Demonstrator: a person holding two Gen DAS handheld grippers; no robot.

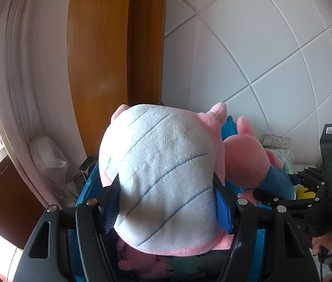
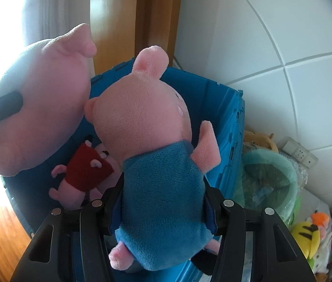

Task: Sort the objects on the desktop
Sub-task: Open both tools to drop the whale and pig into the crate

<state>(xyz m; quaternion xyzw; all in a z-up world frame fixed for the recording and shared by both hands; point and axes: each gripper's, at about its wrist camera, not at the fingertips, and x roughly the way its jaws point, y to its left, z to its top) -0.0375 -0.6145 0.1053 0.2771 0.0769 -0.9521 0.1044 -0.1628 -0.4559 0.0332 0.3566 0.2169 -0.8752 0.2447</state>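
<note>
My left gripper [image 1: 166, 202] is shut on a pink plush pig with a white blue-striped belly [image 1: 163, 176], held above a blue plastic crate [image 2: 217, 108]. The same plush shows at the left of the right wrist view [image 2: 43, 103]. My right gripper [image 2: 163, 209] is shut on a pink plush pig in a blue outfit [image 2: 158, 192], also over the crate; it shows in the left wrist view [image 1: 248, 159], with the right gripper [image 1: 311, 188] behind it. A plush pig in a red dress [image 2: 83, 171] lies inside the crate.
A green bin with a plastic liner [image 2: 267, 178] stands right of the crate. Yellow and other toys [image 2: 307, 235] lie at the far right. A white tiled wall [image 1: 260, 58] and wooden door frame [image 1: 109, 47] are behind. A white bag [image 1: 48, 159] sits left of the crate.
</note>
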